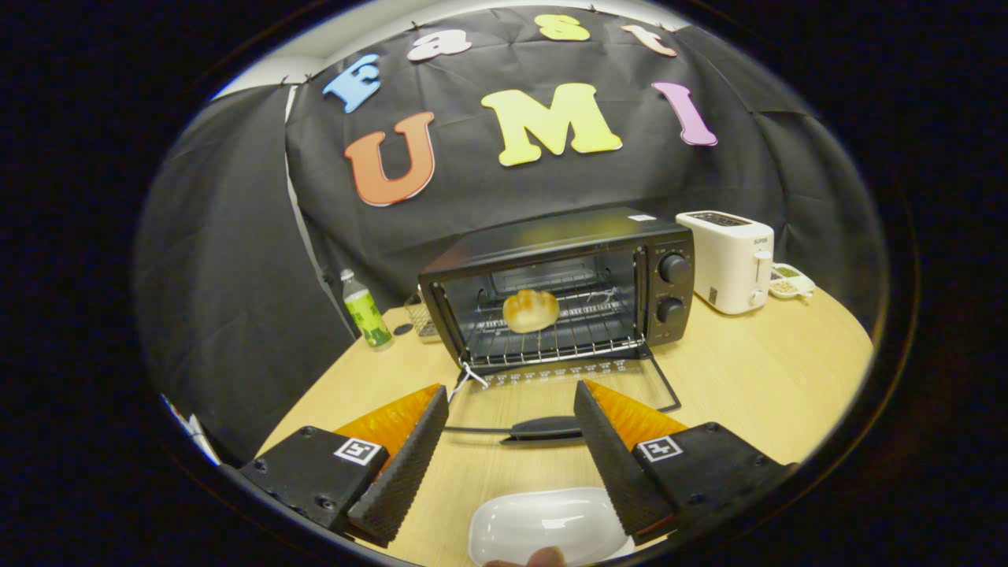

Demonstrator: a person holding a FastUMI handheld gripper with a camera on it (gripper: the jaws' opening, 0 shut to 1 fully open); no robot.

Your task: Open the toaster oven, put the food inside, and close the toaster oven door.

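Bread in the open oven

My claw [510, 409] is wide open and holds nothing; the bread [531, 310] sits on the rack in the toaster oven [551, 236], door [551, 429] down.

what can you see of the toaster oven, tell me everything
The toaster oven is a black, metal-looking box standing upright on the wooden table, beyond the open gripper. Its glass door is folded down flat, handle between the fingers. A piece of bread rests on the wire rack inside. Two round knobs sit on its right panel. A white toaster stands beside it.
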